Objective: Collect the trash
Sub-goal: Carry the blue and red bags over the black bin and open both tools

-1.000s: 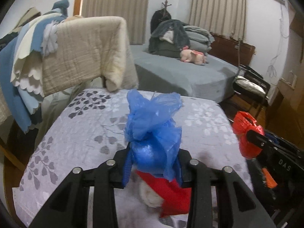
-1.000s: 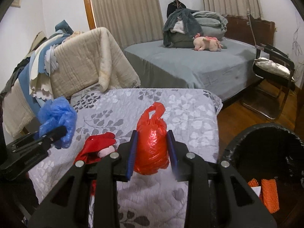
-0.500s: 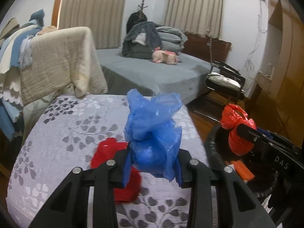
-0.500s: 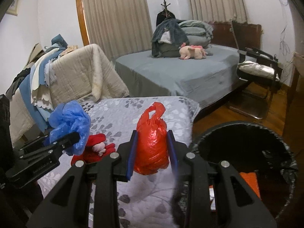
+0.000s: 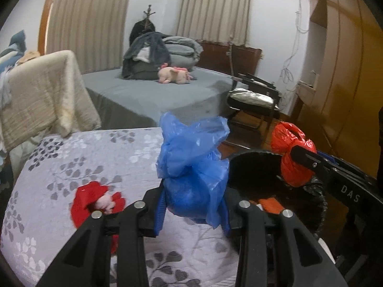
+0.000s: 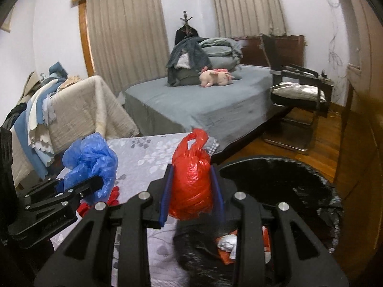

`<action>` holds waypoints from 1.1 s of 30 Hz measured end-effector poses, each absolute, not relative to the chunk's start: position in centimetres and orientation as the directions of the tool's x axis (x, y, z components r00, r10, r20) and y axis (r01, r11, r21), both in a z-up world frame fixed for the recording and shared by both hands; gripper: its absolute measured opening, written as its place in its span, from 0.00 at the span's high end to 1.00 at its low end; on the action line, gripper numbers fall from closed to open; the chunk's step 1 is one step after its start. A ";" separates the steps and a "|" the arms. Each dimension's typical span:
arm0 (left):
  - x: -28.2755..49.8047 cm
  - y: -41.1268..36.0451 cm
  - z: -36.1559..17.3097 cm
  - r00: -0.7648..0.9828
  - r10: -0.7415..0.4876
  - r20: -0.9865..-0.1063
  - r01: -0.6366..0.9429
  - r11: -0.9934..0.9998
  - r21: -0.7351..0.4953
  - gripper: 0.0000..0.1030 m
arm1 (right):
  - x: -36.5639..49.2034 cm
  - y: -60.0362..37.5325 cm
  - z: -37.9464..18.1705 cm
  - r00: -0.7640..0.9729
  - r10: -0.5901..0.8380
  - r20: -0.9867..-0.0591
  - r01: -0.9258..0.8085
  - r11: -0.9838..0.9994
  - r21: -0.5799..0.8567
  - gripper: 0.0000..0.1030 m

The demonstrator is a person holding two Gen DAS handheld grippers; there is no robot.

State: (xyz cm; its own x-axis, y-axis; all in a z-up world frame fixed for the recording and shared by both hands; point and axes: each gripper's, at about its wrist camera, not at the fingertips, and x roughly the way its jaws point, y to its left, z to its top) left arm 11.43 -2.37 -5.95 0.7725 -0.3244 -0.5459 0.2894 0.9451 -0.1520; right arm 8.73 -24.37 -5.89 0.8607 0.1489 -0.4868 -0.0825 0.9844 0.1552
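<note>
Right wrist view: red bag (image 6: 190, 179) hides bin (image 6: 311, 167) rim; contents unclear.

The bin (image 6: 282, 186) stands open-mouthed just beside the patterned bed (image 5: 95, 157), nothing across its rim. The red toy (image 5: 95, 201) lies on the bed near the left gripper (image 5: 194, 212). The chair (image 6: 299, 95) stands well beyond.

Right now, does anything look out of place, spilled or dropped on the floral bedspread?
Nothing spilled. Only a red plush toy lies loose on the floral bedspread; the blue bag and red bag are both gripped.
</note>
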 end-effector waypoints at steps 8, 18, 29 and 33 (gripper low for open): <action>11.9 -6.7 -5.4 0.757 -0.389 -0.525 0.377 0.916 -0.136 0.65 | 8.1 -28.6 -5.8 0.877 0.066 -0.476 -0.003 0.991 0.133 0.71; 13.4 -12.2 -6.5 0.716 -0.447 -0.536 0.467 0.878 -0.107 0.65 | 8.4 -33.0 -7.0 0.869 -0.012 -0.495 0.085 0.988 0.126 0.71; 15.6 -16.9 -8.9 0.677 -0.480 -0.558 0.511 0.852 -0.113 0.65 | 9.0 -36.6 -10.1 0.831 -0.072 -0.552 0.163 0.980 0.117 0.71; 16.5 -18.2 -9.9 0.653 -0.493 -0.576 0.532 0.839 -0.115 0.65 | 9.2 -37.5 -10.8 0.821 -0.089 -0.564 0.183 0.977 0.112 0.71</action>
